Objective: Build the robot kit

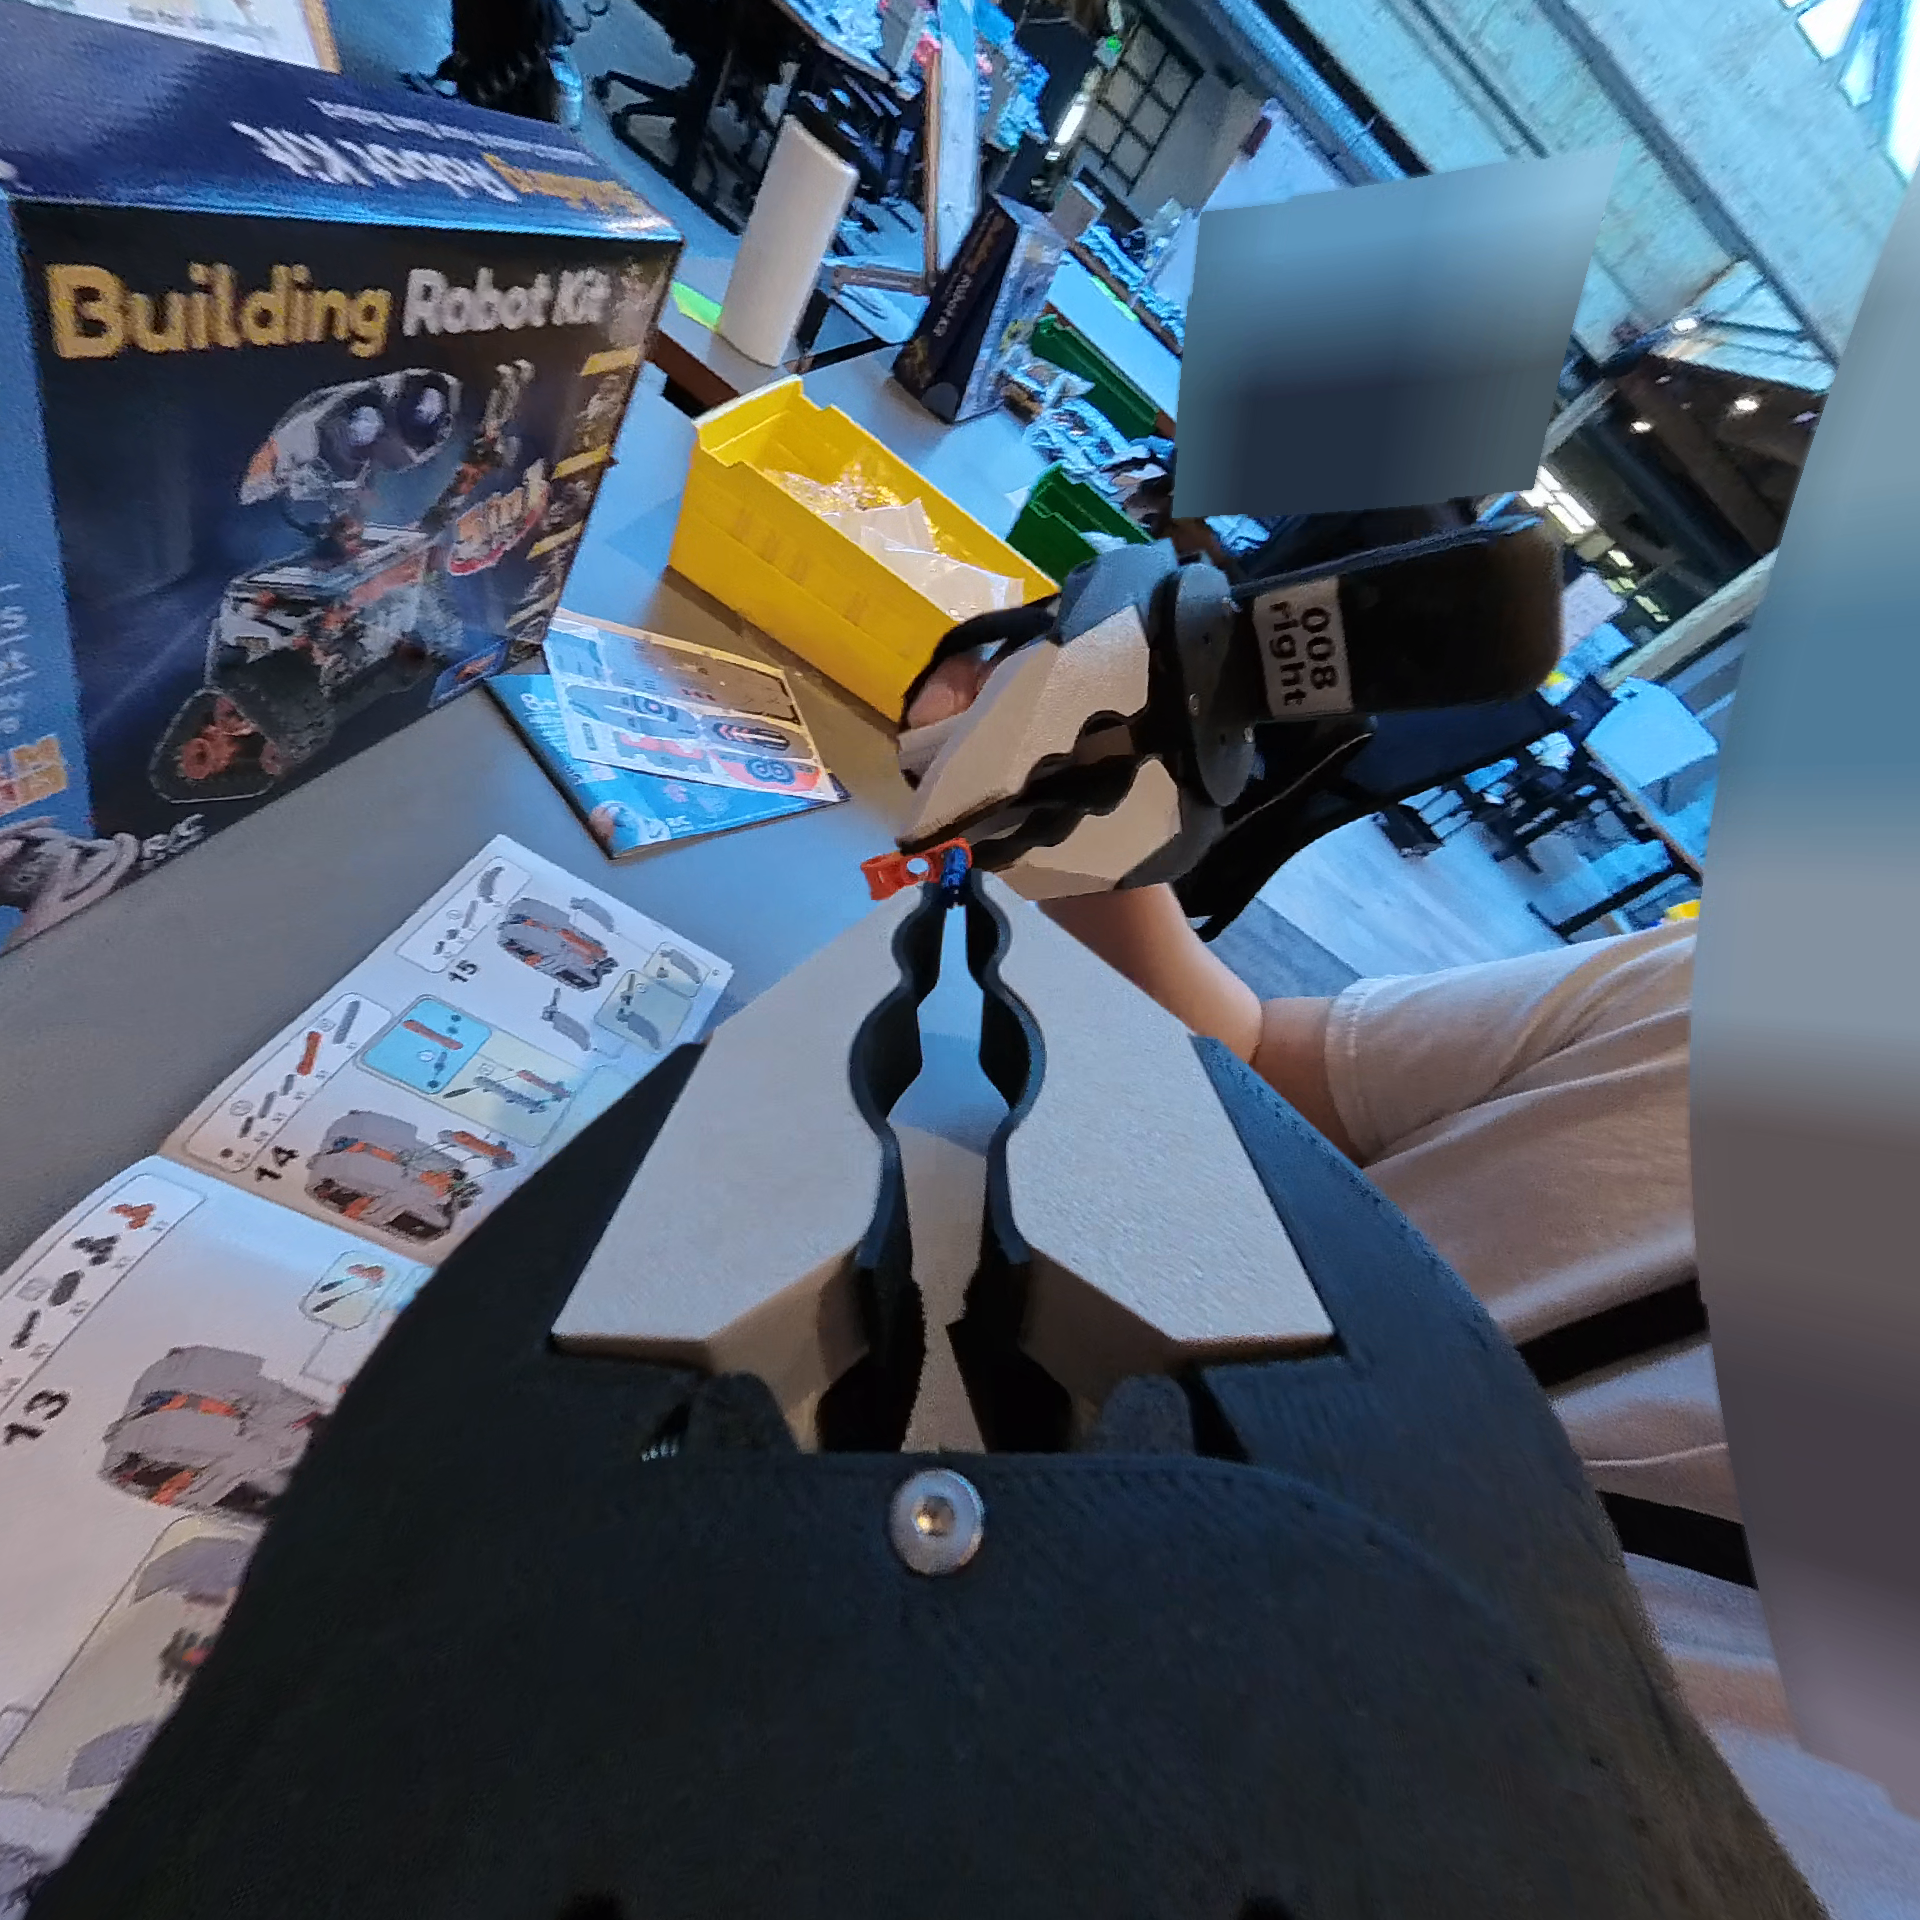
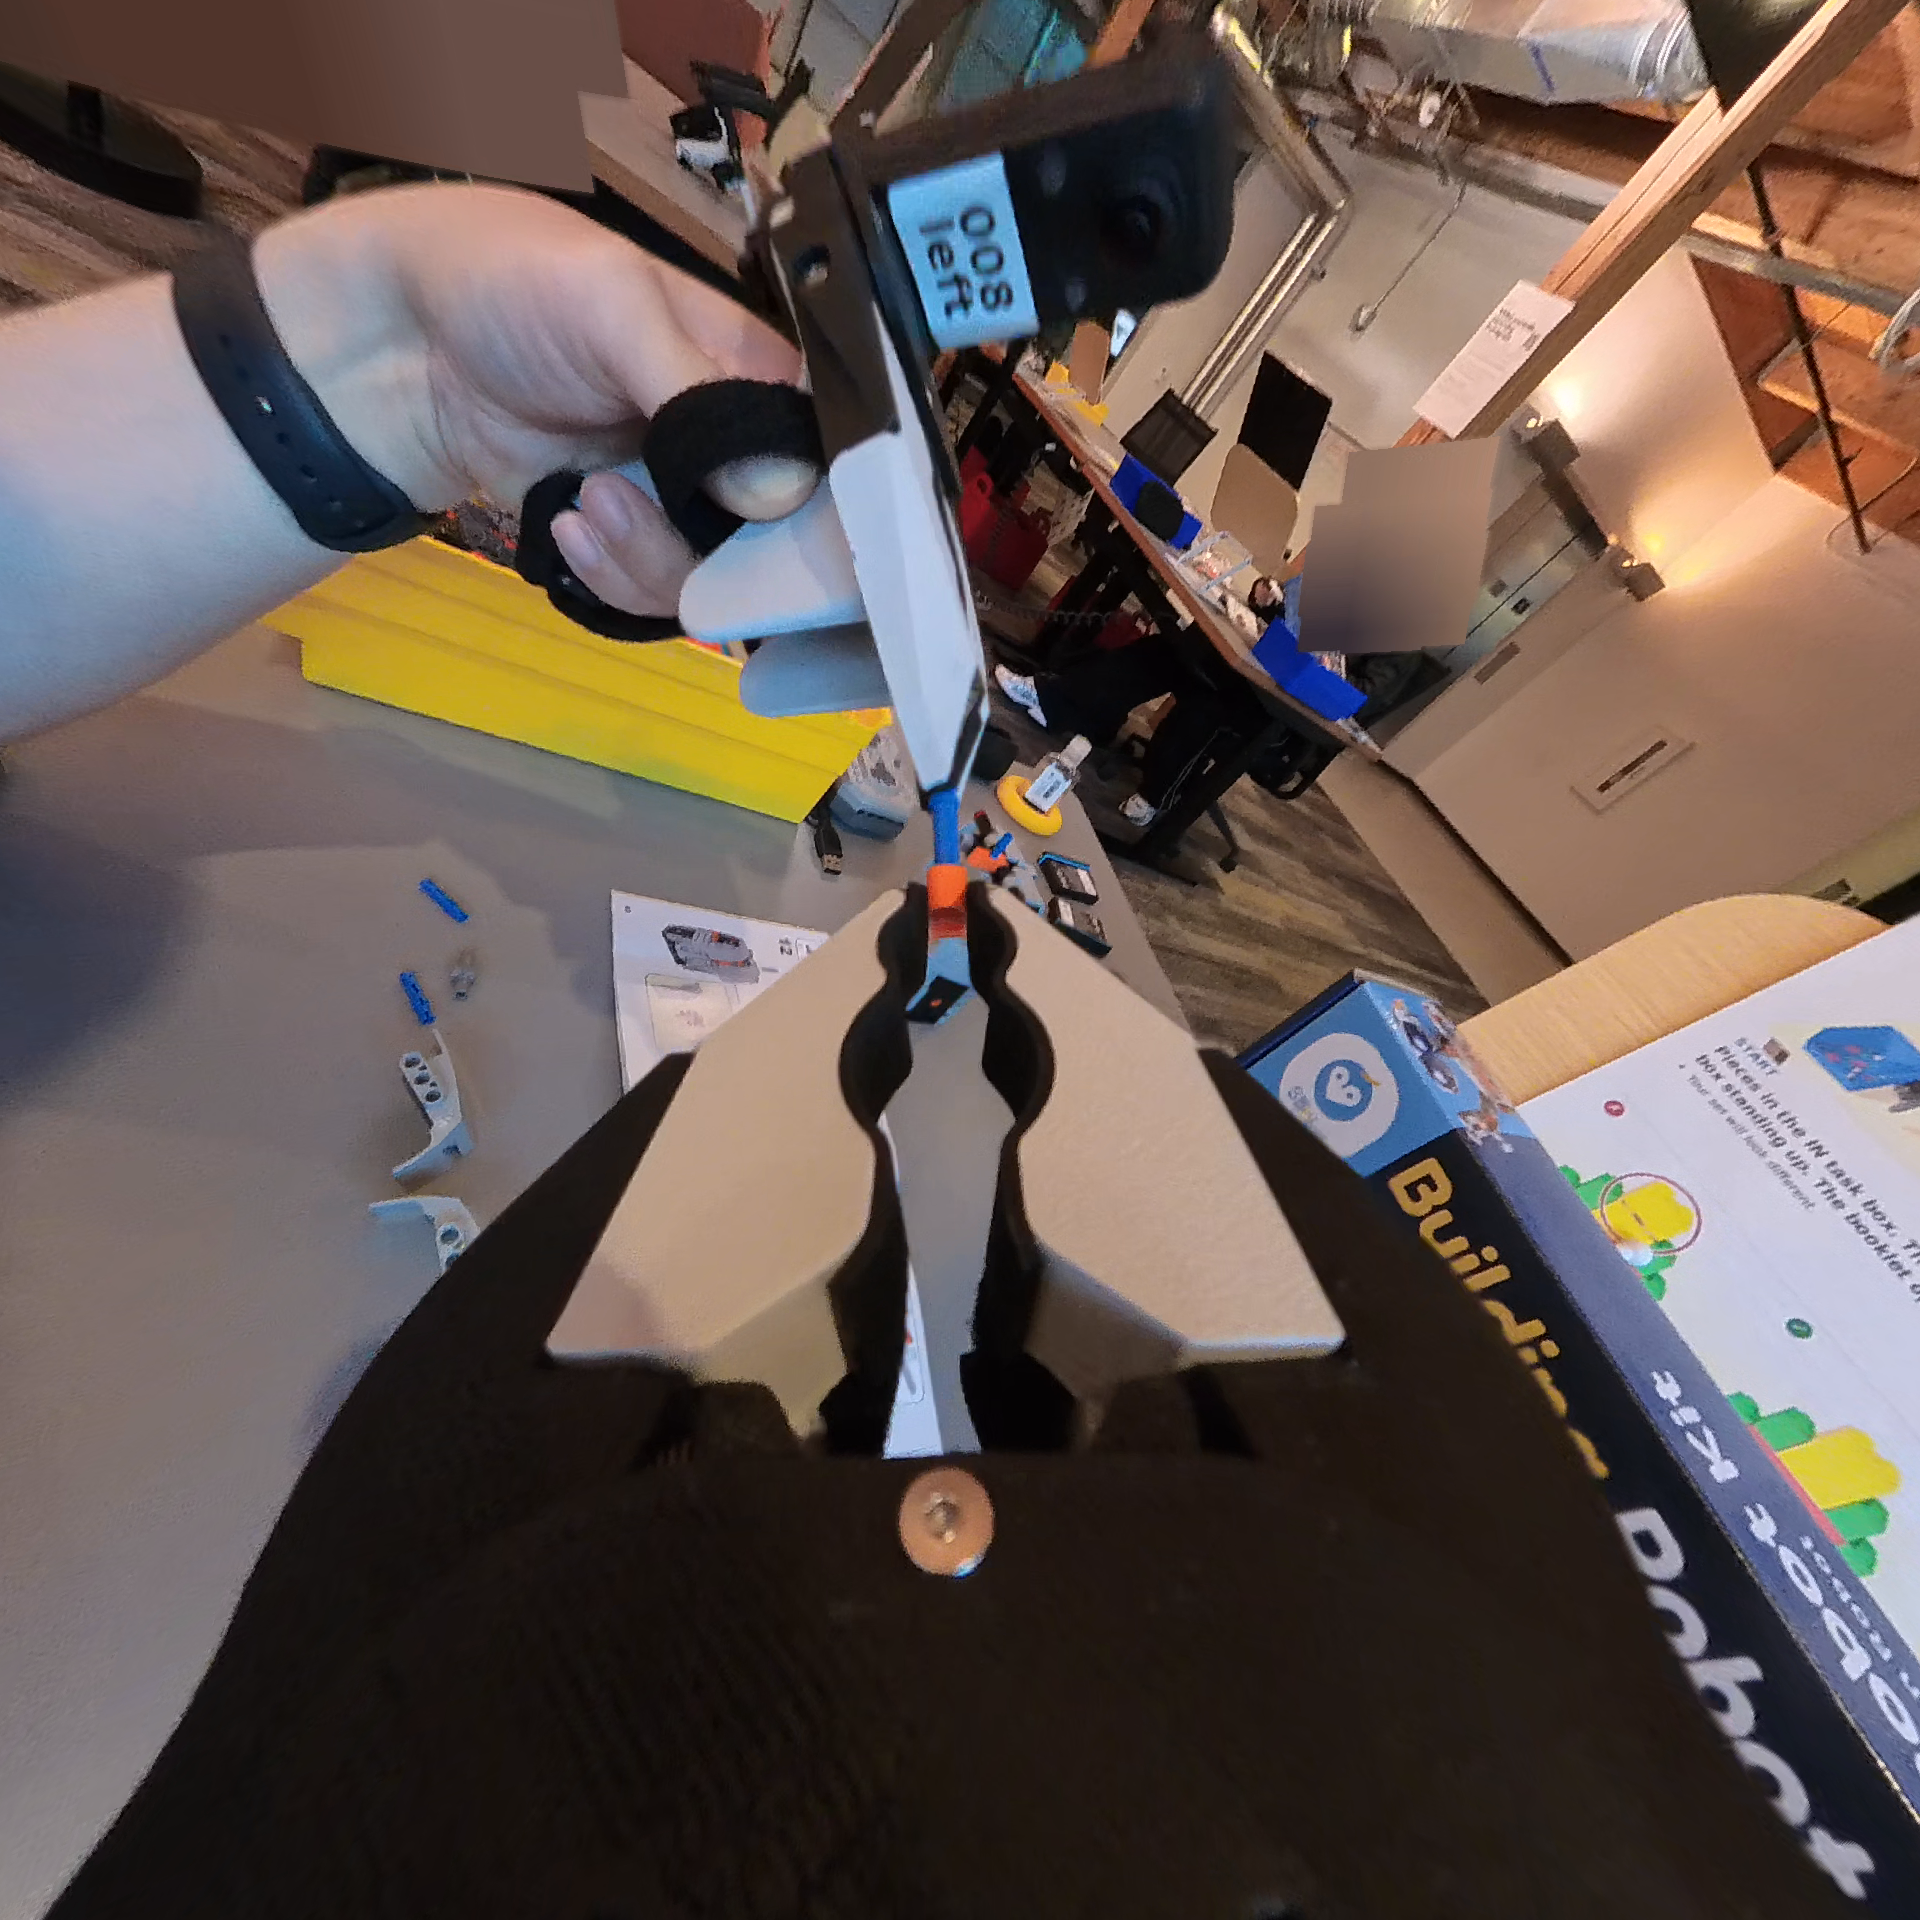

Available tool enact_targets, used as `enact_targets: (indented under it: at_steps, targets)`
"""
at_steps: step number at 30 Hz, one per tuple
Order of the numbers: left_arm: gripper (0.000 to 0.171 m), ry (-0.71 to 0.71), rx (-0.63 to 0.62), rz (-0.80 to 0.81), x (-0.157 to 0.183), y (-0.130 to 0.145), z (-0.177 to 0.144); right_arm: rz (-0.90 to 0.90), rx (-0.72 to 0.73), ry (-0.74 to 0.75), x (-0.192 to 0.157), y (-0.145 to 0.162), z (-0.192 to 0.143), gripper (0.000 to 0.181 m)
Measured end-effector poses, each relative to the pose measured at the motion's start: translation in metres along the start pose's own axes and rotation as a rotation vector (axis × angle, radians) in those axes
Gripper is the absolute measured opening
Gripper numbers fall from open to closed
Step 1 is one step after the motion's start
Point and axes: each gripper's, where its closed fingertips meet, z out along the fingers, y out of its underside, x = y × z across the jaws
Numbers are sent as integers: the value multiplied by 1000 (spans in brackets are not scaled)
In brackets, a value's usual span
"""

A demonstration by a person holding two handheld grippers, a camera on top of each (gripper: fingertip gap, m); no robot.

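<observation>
Both views are bright and strongly warped by the wide-angle lens, straight edges bowing toward the borders. The left wrist view has cool, bluish daylight from windows far right. The right wrist view is warmer, with a glowing lamp far right. Near things are soft with blur. A dim shadow lies on the grey table at left.

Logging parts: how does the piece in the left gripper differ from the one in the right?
The left gripper pinches a thin blue pin at its very tips; the right gripper clamps a blockier orange piece deeper in its grip. Both are small plastic parts, meeting end to end.
</observation>
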Motion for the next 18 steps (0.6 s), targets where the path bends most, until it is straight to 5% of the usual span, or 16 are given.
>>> enact_targets:
  at_steps: [7,12,18]
  targets:
    - [2,-32,-18,12,-2,2,3,-32,14,8,0,3,-1,6]
    - [2,-189,-76,53,-19,9,4,-100,-103,26,-2,23,9,6]
    - [2,-339,-106,125,-24,8,6,-120,51,95,3,26,13,6]
